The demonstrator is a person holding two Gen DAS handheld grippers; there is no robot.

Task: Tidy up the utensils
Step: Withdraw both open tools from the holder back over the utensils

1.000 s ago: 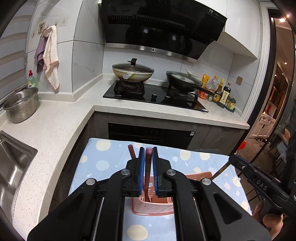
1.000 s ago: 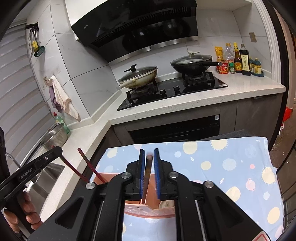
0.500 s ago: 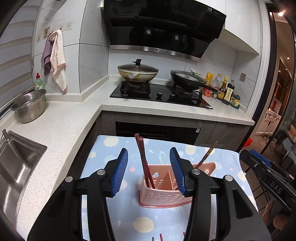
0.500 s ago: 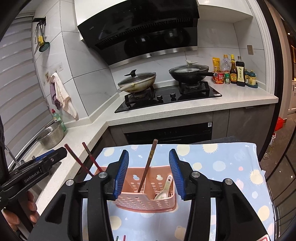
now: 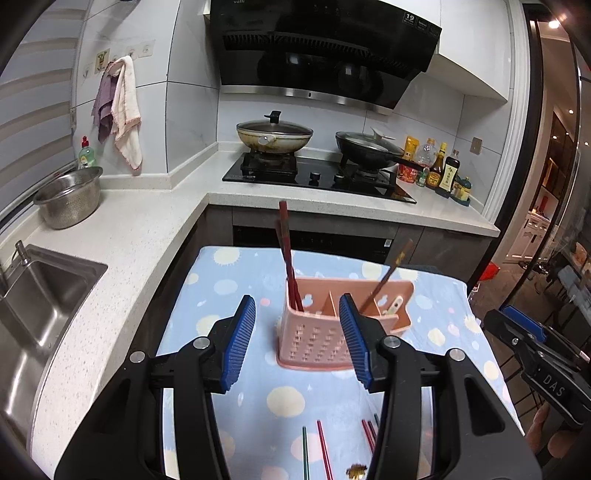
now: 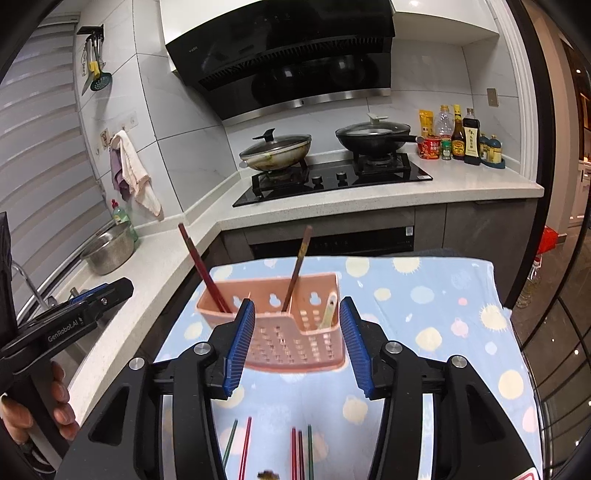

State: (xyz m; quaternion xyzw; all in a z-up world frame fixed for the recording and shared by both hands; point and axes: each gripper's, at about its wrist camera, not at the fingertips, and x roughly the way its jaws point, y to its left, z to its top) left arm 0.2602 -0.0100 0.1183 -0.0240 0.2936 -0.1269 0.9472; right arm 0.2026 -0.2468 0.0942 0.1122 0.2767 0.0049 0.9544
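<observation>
Both the left gripper (image 5: 297, 341) and right gripper (image 6: 297, 341) are seen spread apart, nothing held. The loose chopsticks (image 6: 299, 454) at six o'clock should be approached low, one taken cleanly, then stood in the pink caddy (image 6: 291, 332).

You get cool, even indoor light in both views; sharp focus mid-frame. Ceiling lamp (image 5: 553, 23) glares at 1 o'clock in your left view. Range hood (image 6: 295, 55) shows soft reflections. Heavy fisheye bending, black vignette at corners.
</observation>
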